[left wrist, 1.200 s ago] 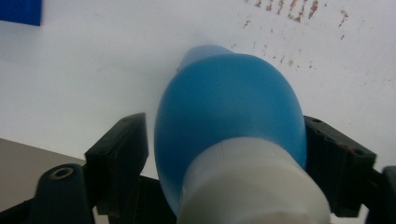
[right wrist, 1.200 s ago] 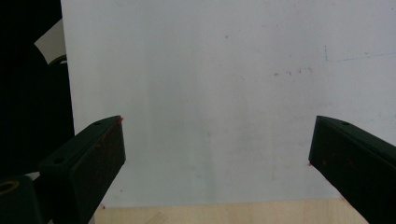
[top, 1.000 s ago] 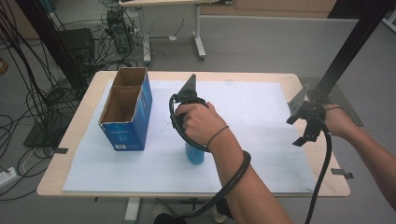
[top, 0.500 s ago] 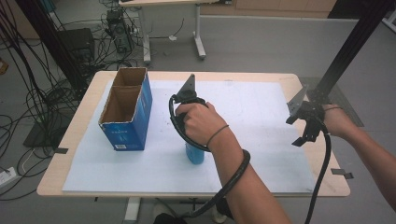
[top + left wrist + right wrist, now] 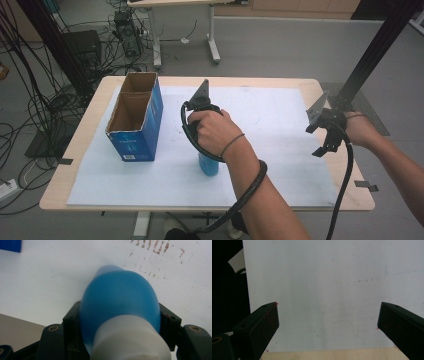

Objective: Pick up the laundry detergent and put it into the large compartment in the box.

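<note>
A blue bottle (image 5: 208, 165) with a white cap (image 5: 130, 340) stands upright on the white sheet (image 5: 270, 120) near the table's middle. My left gripper (image 5: 205, 150) comes down on it from above, under the hand. In the left gripper view its black jaws press on both sides of the bottle (image 5: 120, 295) just below the cap, so the left gripper (image 5: 120, 322) is shut on it. My right gripper (image 5: 316, 140) hovers over the sheet's right edge. Its jaws stand wide apart with bare sheet between them, so the right gripper (image 5: 328, 317) is open.
A blue cardboard box (image 5: 134, 135) with an open top and two compartments stands left of the bottle, about a hand's width away. A black frame post (image 5: 370, 55) rises behind the table's right corner. Cables hang and lie on the floor at the left.
</note>
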`<action>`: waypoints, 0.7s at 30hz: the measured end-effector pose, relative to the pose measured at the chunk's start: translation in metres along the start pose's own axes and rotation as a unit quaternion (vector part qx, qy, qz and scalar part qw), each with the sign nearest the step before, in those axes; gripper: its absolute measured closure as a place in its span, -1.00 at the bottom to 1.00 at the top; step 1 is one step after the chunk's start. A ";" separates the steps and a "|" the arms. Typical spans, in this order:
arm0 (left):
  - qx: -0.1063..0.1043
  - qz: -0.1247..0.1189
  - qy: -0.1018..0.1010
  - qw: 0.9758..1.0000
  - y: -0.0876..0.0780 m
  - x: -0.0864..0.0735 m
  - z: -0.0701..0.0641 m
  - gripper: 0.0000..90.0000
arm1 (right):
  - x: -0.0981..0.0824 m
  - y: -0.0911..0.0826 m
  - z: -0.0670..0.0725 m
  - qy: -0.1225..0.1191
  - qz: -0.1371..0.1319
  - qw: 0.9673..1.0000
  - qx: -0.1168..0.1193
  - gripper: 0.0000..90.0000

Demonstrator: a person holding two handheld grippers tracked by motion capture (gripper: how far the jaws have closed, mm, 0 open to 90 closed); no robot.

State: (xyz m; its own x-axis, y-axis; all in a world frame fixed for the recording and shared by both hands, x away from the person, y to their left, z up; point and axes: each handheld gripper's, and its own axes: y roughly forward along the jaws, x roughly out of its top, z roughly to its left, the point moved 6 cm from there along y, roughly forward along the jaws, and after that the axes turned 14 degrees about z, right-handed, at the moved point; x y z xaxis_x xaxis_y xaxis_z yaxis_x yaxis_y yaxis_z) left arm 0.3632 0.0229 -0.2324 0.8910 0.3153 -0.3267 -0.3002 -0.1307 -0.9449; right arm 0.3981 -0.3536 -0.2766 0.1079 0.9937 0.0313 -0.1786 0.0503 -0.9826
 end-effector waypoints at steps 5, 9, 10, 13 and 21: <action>0.001 0.001 0.001 1.000 0.000 0.000 0.000 -0.18 | 0.000 0.001 -0.001 0.001 0.001 1.000 0.002 -0.92; 0.002 0.000 0.002 1.000 0.000 0.000 0.000 -0.18 | 0.001 0.001 -0.001 -0.002 0.000 1.000 -0.001 -0.92; 0.002 0.000 0.000 1.000 0.000 0.000 0.000 -0.18 | 0.001 0.000 0.000 -0.001 0.001 1.000 0.000 -0.92; 0.003 0.000 -0.001 1.000 0.000 0.000 -0.001 -0.18 | 0.002 0.000 0.000 0.000 0.004 1.000 0.000 -0.92; 0.003 0.000 0.000 1.000 0.000 0.000 -0.001 -0.18 | 0.002 0.001 0.000 0.000 0.003 1.000 0.001 -0.92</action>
State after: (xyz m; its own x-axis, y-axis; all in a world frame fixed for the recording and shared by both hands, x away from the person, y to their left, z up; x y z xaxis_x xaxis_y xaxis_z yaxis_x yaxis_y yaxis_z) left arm 0.3636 0.0223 -0.2322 0.8908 0.3154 -0.3271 -0.3025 -0.1257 -0.9448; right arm 0.3985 -0.3515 -0.2772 0.1070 0.9939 0.0263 -0.1807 0.0454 -0.9825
